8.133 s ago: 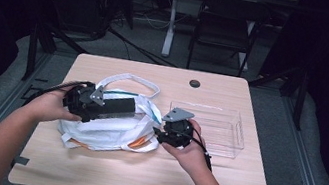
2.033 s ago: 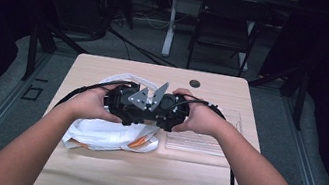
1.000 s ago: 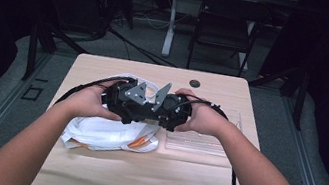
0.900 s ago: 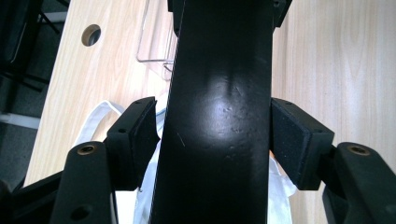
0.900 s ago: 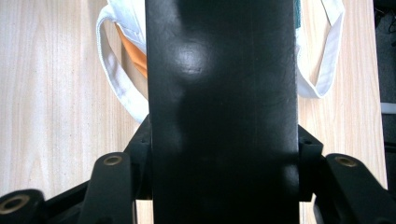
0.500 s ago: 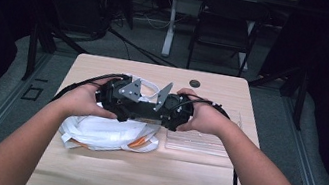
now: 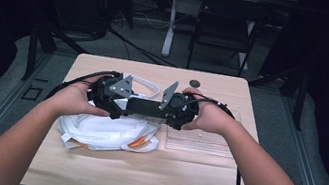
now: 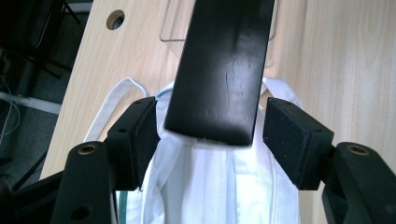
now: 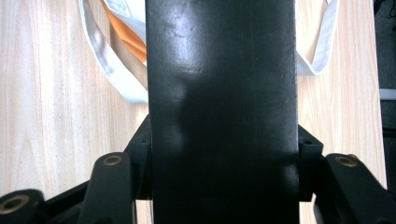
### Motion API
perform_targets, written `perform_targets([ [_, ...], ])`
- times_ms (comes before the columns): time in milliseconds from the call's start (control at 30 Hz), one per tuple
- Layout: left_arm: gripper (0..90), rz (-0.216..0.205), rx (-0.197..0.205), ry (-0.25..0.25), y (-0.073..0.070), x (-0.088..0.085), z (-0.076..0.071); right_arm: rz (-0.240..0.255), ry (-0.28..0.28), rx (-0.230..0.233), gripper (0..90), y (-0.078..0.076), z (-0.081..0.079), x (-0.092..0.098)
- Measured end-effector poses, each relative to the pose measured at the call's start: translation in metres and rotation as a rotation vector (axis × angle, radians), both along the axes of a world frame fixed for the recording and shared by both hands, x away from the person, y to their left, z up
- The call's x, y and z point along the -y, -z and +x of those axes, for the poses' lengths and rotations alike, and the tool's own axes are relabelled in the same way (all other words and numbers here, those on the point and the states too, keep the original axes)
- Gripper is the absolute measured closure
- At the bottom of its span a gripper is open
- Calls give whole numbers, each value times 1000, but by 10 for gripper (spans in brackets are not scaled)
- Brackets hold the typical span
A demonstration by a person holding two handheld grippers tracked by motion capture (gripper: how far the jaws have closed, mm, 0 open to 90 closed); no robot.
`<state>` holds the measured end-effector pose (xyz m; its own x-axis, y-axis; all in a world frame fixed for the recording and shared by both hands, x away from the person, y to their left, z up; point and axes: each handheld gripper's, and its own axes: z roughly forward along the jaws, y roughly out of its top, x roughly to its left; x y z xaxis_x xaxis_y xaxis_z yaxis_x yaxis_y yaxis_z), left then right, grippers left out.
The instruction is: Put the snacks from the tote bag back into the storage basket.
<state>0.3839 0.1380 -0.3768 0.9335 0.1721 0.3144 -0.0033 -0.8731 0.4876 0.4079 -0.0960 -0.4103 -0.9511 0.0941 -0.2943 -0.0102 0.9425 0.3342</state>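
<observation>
Pale wood table (image 7: 188, 177) below: a flat black rectangular bar (image 7: 147, 108) is now raised between both tongs, having been carried up off the white cloth bag (image 7: 105, 131). Right gripper (image 9: 223, 158) is clamped on it; left gripper (image 8: 210, 135) stands spread around its end, so a handover looks underway.

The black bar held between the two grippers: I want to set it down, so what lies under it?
Under the black bar lies a white bag with something orange inside, on the wooden table. A clear tray sits just beyond. Whatever lies directly beneath the bar is covered.
</observation>
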Motion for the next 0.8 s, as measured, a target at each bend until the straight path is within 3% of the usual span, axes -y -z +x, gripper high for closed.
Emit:
perform_targets([
  [800,374,13,-39,-108,27,-32,3,-4,54,11,430,-3,3,39],
])
